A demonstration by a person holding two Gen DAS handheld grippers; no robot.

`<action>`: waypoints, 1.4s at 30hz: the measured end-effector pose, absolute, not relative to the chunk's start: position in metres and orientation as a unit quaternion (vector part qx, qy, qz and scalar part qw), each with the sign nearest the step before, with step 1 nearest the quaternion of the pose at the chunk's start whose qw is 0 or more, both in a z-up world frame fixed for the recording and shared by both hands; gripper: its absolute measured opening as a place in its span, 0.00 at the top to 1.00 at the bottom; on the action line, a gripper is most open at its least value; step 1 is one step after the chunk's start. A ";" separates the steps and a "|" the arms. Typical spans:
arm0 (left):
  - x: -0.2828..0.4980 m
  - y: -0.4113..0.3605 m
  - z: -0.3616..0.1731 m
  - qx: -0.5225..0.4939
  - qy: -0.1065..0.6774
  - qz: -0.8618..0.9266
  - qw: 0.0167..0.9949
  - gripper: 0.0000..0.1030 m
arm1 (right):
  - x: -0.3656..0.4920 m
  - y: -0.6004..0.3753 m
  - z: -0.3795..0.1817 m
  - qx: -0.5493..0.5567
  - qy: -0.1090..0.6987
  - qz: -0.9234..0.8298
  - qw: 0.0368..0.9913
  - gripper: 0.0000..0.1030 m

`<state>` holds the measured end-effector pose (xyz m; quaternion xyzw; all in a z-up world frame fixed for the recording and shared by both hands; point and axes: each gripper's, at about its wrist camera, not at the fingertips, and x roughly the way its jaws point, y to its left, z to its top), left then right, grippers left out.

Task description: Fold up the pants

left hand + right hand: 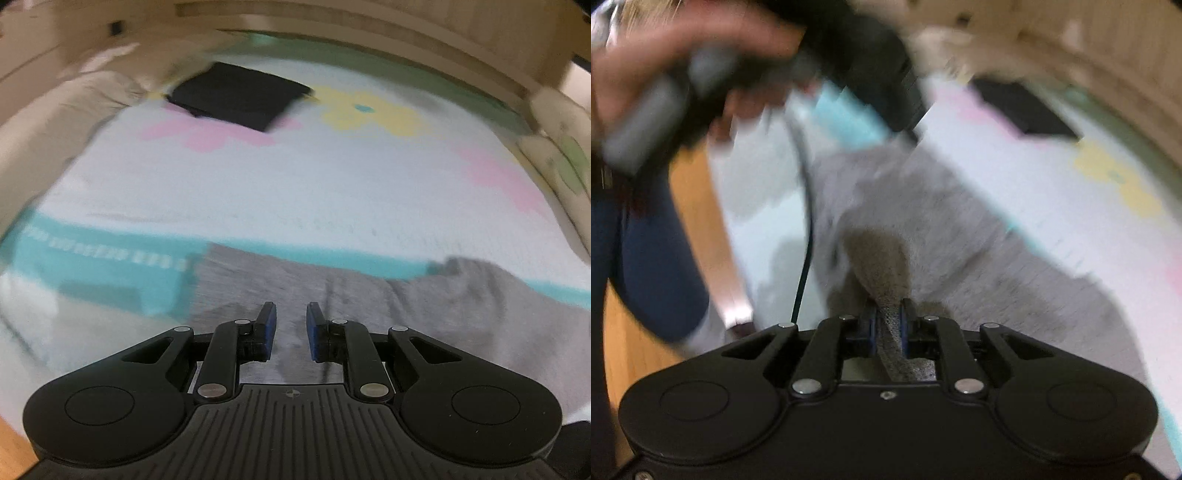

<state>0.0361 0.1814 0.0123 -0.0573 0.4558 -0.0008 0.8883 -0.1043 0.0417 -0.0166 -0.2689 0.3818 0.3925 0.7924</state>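
Grey pants [369, 314] are spread out on the near part of a bed, on top of a white blanket [295, 184] with pink and yellow flowers and a teal stripe across it. The left tool [291, 325] is hanging just over the grey fabric with its blue pads [271, 328] spread apart and nothing between them, only cloth showing underneath.

The right tool [887, 325] is pressed together on a bunched fold of the pants [960, 240], and a strip of the grey knit runs up between its pads and back toward the camera. From that side you can also see the person's left hand [676, 62] up at the far left, wrapped around the other tool's handle, though it's really blurry. A black cable [807, 221] hangs down from it.

Far back on the blanket sits a black folded thing [240, 96]; can't tell what it is. Wood floor [639, 350] shows at the near left.
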 end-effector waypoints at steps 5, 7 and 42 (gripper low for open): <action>0.043 0.151 -0.015 -0.032 0.499 -0.060 0.864 0.83 | -0.112 0.053 -0.043 -0.317 0.382 0.388 0.777 0.81; 0.044 0.147 -0.030 -0.030 0.517 -0.056 0.854 0.83 | -0.108 0.051 -0.039 -0.306 0.387 0.389 0.778 0.81; 0.037 0.115 -0.035 -0.009 0.505 -0.034 0.862 0.80 | 0.098 -0.049 -0.028 -0.154 0.465 0.259 0.833 0.91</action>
